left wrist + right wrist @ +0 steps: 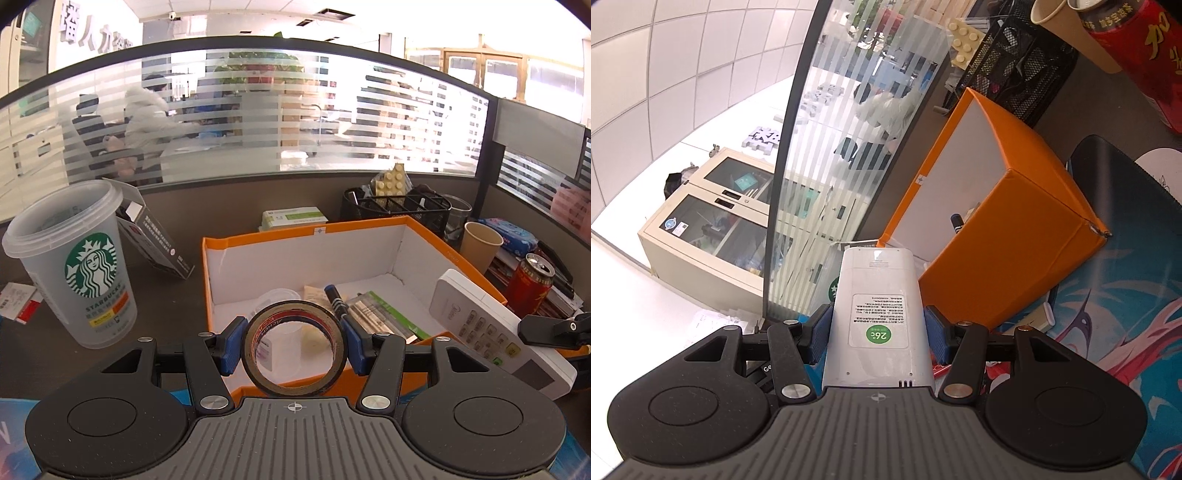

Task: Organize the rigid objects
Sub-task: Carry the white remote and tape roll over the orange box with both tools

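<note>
Left wrist view: left claw (294, 345) clenched on a tape roll (294, 349), blue pads (232, 345) pressing its outer rim from both sides. Roll stands on edge, its hole facing the camera, so the roll's axis runs along the claw's pointing line; it hangs over the near wall of the orange box (424, 225). Box is open-topped w/ white lining, sitting on the bench (177, 295). Inside the box: a dark marker (337, 297) lying at a slant, cap end toward the far wall, a green-edged flat pack (388, 314) beside it, and a clear lid (280, 297).

The white remote (498, 334) shows at right, held over the box's right near corner, button face up, long axis running from near right to far left, narrow far end toward the box interior.

Right wrist view: right claw (878, 338) clenched on the remote (877, 314), pads on its 2 long edges. Back face w/ label is toward the camera; long axis lies along the claw's line, far end pointing at the box (1015, 229) rim.

Other items on the bench: Starbucks cup (74, 266) upright at left, red can (532, 286), paper cup (480, 245), black mesh organizer (399, 208) behind the box.
</note>
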{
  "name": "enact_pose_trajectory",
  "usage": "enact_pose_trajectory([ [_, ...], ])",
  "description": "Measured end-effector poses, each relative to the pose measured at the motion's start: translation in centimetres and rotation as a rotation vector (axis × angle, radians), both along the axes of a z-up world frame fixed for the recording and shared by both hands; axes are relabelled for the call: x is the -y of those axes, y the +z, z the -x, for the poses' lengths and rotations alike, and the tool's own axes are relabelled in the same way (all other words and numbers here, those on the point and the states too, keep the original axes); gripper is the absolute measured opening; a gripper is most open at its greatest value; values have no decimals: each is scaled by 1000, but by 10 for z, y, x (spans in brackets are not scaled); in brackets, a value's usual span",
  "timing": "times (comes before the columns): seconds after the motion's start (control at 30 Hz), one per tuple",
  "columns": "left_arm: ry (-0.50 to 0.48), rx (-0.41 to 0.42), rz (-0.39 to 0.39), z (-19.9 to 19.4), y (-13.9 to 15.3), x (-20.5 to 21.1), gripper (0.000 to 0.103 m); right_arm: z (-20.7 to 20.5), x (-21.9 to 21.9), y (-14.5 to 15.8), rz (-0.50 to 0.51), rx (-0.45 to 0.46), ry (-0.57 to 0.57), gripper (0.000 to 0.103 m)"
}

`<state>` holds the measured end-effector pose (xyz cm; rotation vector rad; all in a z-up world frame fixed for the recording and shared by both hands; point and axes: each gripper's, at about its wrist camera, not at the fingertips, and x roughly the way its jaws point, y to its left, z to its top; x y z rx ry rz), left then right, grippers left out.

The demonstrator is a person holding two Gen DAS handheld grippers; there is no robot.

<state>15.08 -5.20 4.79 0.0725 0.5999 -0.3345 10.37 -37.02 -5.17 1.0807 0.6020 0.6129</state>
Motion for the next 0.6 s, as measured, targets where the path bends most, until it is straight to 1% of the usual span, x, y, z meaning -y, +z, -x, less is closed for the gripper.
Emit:
enact_pose_trajectory([
  [0.27, 19, -15, -6, -11, -3, -3, 53, -2, -1, -5, -12, -10, 1, 50],
  [0.4, 17, -29, -10, -15, -6, -1, 53, -3, -1, -5, -23, -13, 2, 50],
  [0.6, 10, -26, -20, -19, -5, 6, 53, -5, -1, -6, -30, -14, 4, 50],
])
